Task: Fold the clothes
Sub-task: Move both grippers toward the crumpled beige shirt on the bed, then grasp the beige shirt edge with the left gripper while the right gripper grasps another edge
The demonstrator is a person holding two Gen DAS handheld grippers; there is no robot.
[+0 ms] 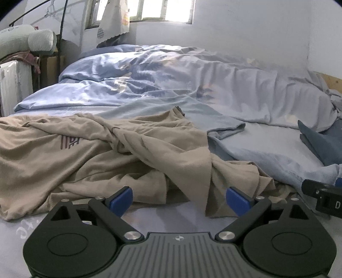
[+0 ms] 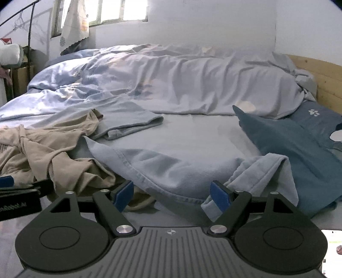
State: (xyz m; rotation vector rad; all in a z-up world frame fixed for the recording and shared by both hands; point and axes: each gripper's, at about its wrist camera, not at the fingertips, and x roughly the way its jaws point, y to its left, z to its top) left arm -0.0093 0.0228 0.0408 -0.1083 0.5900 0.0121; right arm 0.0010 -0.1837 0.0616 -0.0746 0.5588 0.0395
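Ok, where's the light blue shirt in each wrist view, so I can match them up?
Left wrist: light blue shirt sits right of centre, beside the beige shirt.
Right wrist: light blue shirt fills the centre, straight ahead of the open right gripper.
Shared landmark: the window at top.

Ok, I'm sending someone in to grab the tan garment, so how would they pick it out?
Start at the bed, with its rumpled pale blue duvet along the wall. On the near, window-side part lies the tan garment, crumpled, overlapping a light blue garment. It is the only beige piece, with a small dark red print.
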